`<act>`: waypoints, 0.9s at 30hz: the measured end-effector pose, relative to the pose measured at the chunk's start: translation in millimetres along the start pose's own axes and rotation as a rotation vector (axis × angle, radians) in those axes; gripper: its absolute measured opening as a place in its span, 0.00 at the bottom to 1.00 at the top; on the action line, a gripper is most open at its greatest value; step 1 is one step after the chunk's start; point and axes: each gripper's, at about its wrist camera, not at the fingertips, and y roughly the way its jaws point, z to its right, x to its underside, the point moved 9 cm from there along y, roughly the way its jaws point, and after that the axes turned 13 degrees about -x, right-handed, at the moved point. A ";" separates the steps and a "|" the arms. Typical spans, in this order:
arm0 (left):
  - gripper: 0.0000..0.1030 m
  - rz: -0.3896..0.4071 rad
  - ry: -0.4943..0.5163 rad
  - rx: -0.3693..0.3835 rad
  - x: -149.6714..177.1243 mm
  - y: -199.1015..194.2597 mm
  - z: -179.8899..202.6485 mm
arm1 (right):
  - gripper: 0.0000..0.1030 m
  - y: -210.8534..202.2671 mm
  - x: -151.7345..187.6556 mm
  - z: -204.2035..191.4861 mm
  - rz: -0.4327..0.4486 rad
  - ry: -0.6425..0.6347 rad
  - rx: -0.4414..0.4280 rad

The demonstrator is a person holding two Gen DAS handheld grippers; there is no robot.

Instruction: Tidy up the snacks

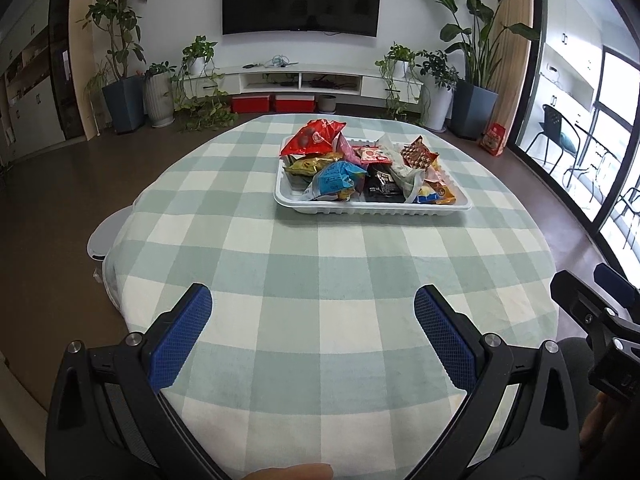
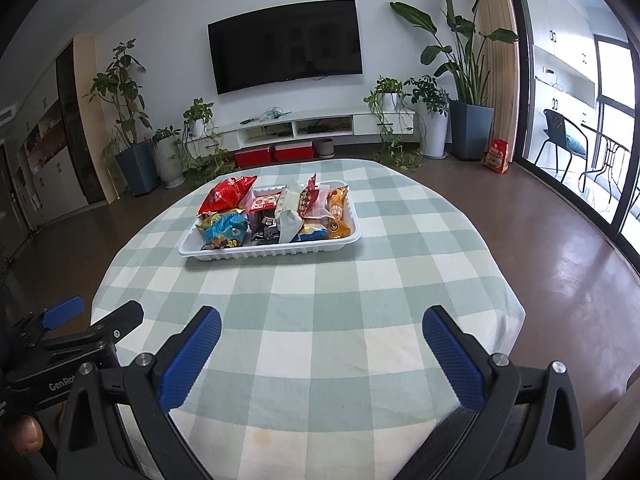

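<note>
On the far half of the checked tablecloth, the white tray holds all the snacks in a loose heap; none lies outside it. Sorting looks either finished or not yet begun. Near the table's edge, the left gripper and right gripper hover side by side, both spread wide and empty.

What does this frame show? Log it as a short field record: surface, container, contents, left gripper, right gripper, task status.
surface: table under a green-and-white checked cloth
container: white tray, on the far half of the table
contents: mixed snack packets, including a red bag and a blue bag
left gripper: open, empty, over the near edge
right gripper: open, empty, over the near edge
task status: every visible snack in the tray
</note>
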 end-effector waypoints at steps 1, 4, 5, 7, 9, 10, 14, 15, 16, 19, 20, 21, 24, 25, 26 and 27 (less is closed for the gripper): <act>1.00 0.000 0.002 0.000 0.5 0.9 0.3 | 1.00 0.4 0.6 -0.1 -0.003 0.001 0.000; 1.00 0.000 0.000 0.001 0.5 0.8 0.4 | 1.00 0.9 1.3 -1.2 -0.008 -0.001 -0.001; 1.00 -0.002 0.000 0.001 0.7 0.8 0.5 | 1.00 0.9 1.7 -1.4 -0.009 -0.002 -0.001; 1.00 -0.005 0.001 0.002 2.0 3.3 1.3 | 1.00 1.4 1.5 -1.9 -0.012 -0.003 -0.001; 1.00 -0.007 0.002 0.003 3.8 5.1 1.7 | 1.00 2.1 2.0 -2.7 -0.015 -0.004 -0.002; 1.00 -0.007 0.002 0.002 3.8 4.6 1.9 | 1.00 2.2 2.0 -2.9 -0.016 -0.004 -0.002; 1.00 -0.007 0.003 0.003 3.8 4.6 2.0 | 1.00 2.4 2.6 -3.4 -0.018 -0.005 -0.003; 1.00 -0.007 0.004 0.002 3.8 4.7 1.9 | 1.00 2.3 2.6 -3.4 -0.019 -0.004 -0.003; 1.00 -0.007 0.003 0.003 3.8 4.5 1.9 | 1.00 2.3 2.9 -3.4 -0.019 -0.004 -0.003; 1.00 -0.010 0.008 0.008 5.3 5.6 3.4 | 1.00 2.1 2.6 -3.6 -0.019 -0.004 -0.003; 1.00 -0.010 0.007 0.008 5.3 5.6 3.5 | 1.00 2.1 2.6 -3.7 -0.020 -0.004 -0.003; 1.00 -0.010 0.007 0.008 5.3 5.7 3.6 | 1.00 1.9 2.9 -3.9 -0.020 -0.004 -0.004; 1.00 -0.009 0.006 0.008 5.3 5.5 3.6 | 1.00 1.9 2.4 -3.7 -0.019 -0.004 -0.003; 1.00 -0.010 0.007 0.008 5.3 5.5 3.6 | 1.00 2.0 2.8 -3.7 -0.020 -0.004 -0.003; 1.00 -0.011 0.006 0.008 6.1 6.7 4.0 | 1.00 1.8 2.5 -3.7 -0.020 -0.003 -0.004; 1.00 -0.010 0.007 0.007 5.3 5.5 3.6 | 1.00 1.8 2.5 -3.8 -0.021 -0.003 -0.003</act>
